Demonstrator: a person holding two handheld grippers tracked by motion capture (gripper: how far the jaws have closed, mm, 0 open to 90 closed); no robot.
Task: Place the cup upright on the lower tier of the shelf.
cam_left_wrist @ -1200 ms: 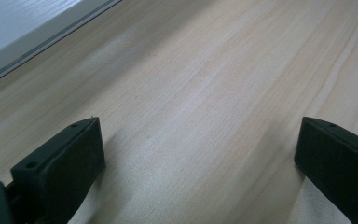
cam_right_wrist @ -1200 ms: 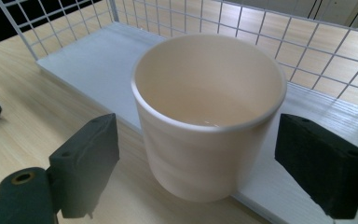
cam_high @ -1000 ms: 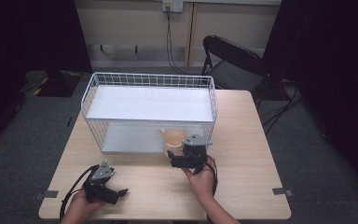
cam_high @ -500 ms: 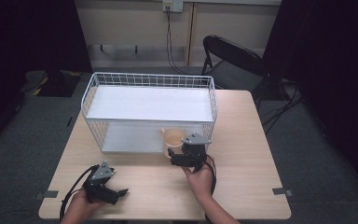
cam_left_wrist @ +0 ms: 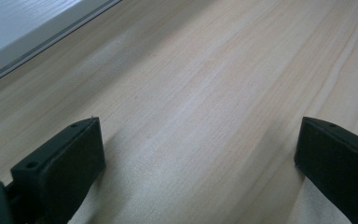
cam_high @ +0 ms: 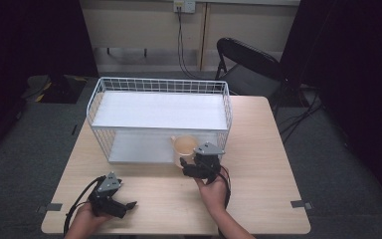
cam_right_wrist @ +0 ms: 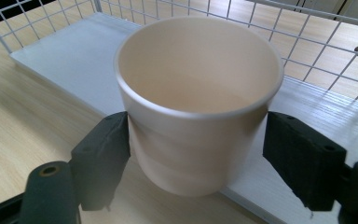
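Observation:
A cream cup (cam_right_wrist: 198,102) stands upright between the jaws of my right gripper (cam_right_wrist: 196,154), which is shut on it; the left jaw presses its side and the right jaw sits close against the other side. The cup's base hangs over the front edge of the lower shelf of a white wire rack (cam_high: 158,85). From above, the cup (cam_high: 185,145) is at the rack's front right, with my right gripper (cam_high: 188,168) just behind it. My left gripper (cam_high: 127,205) rests open on the wooden table (cam_high: 258,149) at the front left, with bare wood between its jaws (cam_left_wrist: 196,154).
The rack holds two white shelves; its upper shelf (cam_high: 159,110) covers most of the lower one. A black folding chair (cam_high: 248,64) stands behind the table's far right corner. Tape marks sit near the table's front corners.

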